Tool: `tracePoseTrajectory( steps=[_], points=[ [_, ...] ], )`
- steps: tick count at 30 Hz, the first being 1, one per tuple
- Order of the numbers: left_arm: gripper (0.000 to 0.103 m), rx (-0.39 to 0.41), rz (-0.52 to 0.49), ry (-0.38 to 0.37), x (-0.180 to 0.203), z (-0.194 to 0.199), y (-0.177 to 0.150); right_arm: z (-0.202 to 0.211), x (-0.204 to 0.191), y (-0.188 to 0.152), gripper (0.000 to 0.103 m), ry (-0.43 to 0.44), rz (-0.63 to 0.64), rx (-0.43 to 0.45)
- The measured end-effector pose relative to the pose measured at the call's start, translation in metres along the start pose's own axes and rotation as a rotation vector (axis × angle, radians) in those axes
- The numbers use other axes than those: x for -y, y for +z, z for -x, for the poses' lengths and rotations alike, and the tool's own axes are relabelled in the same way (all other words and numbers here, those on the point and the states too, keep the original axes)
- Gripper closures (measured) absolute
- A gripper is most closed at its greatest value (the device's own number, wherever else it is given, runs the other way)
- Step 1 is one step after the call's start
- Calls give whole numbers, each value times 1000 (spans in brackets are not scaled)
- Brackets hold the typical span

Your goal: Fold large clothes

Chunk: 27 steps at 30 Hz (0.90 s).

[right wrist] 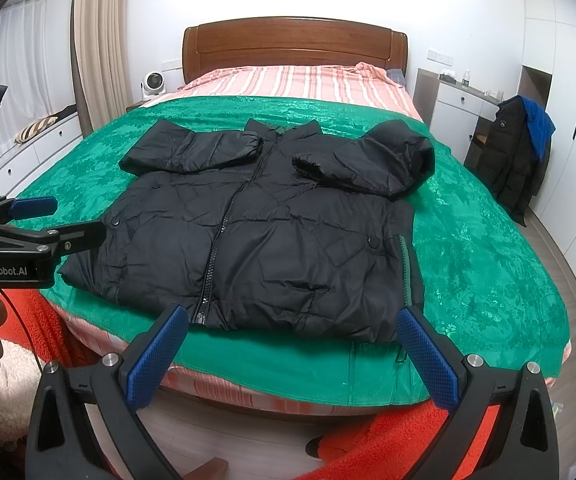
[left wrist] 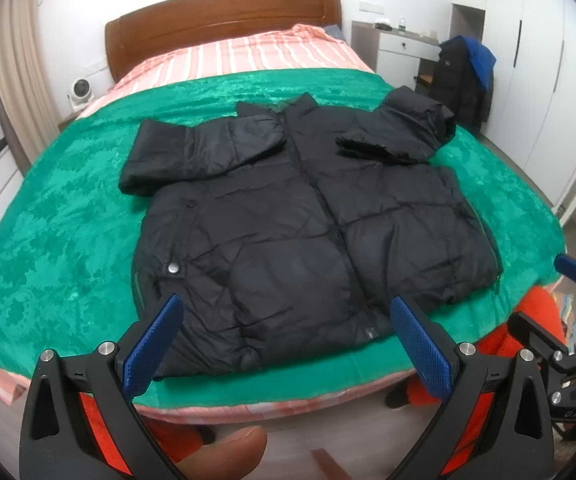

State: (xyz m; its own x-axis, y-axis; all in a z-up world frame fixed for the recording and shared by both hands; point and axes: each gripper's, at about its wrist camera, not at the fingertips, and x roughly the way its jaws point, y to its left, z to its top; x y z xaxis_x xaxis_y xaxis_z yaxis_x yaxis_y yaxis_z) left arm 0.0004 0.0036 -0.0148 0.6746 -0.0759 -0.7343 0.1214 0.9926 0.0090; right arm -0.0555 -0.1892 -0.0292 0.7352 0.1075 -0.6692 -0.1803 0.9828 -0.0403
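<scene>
Both hand-held grippers, left [left wrist: 283,322] and right [right wrist: 292,332], wide-spread, empty, just short of black jacket [left wrist: 300,216].

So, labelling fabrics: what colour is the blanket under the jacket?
Green blanket, slightly patterned; the right wrist view shows it best.

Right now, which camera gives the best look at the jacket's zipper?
The right wrist view: the zipper on the black puffer jacket runs as a clear, shiny line from collar to hem. In the left wrist view the same zipper shows only as a faint dark seam, and the left gripper crowds its lower end.
</scene>
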Motion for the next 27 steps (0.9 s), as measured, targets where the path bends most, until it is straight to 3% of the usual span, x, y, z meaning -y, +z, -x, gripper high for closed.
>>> tracePoseTrajectory(
  steps=[27],
  points=[
    [0, -24, 34, -22, -5, -5, -2, 0, 0, -1, 0, 8, 11, 0]
  ],
)
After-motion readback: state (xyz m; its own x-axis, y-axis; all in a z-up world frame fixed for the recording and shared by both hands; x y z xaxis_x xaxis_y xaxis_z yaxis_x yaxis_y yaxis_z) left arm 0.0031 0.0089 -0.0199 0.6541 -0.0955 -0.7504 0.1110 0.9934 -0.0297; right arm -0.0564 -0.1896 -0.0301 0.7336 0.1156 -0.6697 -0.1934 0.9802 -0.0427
